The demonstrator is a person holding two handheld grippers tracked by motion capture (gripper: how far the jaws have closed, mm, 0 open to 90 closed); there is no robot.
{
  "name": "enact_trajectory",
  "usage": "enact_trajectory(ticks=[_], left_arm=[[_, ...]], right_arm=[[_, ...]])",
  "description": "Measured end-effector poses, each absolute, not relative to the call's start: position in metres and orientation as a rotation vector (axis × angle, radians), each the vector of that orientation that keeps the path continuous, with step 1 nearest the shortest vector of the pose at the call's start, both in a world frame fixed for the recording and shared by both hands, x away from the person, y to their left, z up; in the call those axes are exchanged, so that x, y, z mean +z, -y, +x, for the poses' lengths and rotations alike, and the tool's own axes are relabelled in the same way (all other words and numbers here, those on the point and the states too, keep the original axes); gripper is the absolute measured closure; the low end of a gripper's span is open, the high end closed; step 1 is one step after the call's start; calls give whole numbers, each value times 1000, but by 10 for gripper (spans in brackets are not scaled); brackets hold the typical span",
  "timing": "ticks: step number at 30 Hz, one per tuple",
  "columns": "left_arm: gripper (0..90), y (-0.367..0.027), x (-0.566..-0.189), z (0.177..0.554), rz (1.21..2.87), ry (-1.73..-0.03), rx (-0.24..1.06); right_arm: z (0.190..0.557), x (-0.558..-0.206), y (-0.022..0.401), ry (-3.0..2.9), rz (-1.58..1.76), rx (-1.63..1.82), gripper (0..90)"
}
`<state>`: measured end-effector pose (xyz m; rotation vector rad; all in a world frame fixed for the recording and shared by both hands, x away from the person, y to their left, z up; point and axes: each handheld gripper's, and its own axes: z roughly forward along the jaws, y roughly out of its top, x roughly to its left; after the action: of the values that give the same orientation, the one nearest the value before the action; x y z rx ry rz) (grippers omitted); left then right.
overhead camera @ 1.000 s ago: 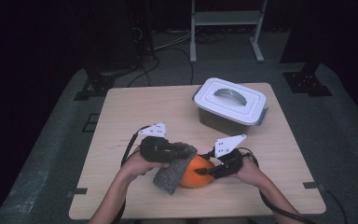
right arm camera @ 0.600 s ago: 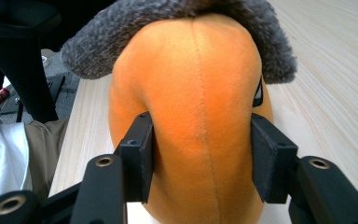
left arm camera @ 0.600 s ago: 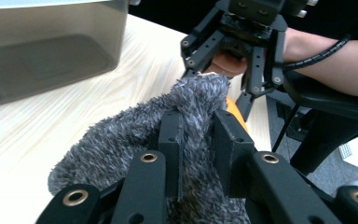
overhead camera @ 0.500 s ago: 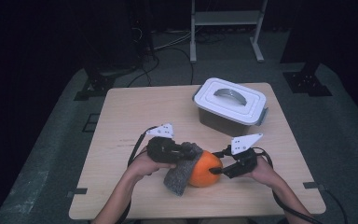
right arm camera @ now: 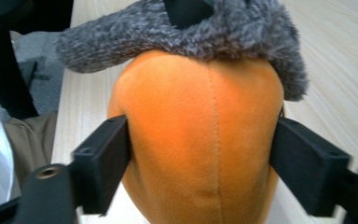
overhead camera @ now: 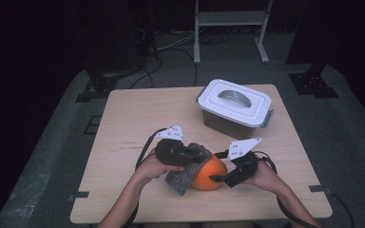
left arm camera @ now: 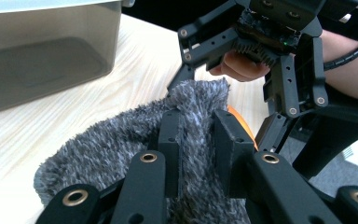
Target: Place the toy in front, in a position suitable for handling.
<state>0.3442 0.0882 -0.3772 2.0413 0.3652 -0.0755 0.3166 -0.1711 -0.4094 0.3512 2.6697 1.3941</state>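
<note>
The left tongs (left arm camera: 196,140) stay clenched on the grey cloth (overhead camera: 184,172) to rub the orange ball (overhead camera: 210,174); the right tongs (right arm camera: 200,154), just widening, bracket the ball on the table (overhead camera: 138,114), seemingly steadying it.

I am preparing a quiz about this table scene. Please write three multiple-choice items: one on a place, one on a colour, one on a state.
1. Where does the grey fuzzy cloth lie?
A. over the orange plush ball
B. in the lidded box
C. on the floor

2. What colour is the box's lid?
A. red
B. white
C. green

3. What does the left gripper do?
A. stands open
B. pinches the cloth
C. holds the box

Answers: 1 A, the cloth drapes the ball's top. 2 B, the lid looks white. 3 B, its jaws squeeze the fabric.
</note>
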Motion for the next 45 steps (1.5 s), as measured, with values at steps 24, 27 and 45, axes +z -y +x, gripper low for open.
enact_trajectory(ticks=[24, 27, 45], left_arm=[[740, -82, -371, 326, 2077, -239, -47], [743, -88, -373, 325, 2085, -249, -37], [749, -97, -371, 332, 2062, -297, -26]], right_arm=[[322, -414, 175, -2617, 370, 1433, 441], [323, -414, 179, -2615, 389, 1444, 442], [318, -414, 170, -2593, 350, 1405, 461]])
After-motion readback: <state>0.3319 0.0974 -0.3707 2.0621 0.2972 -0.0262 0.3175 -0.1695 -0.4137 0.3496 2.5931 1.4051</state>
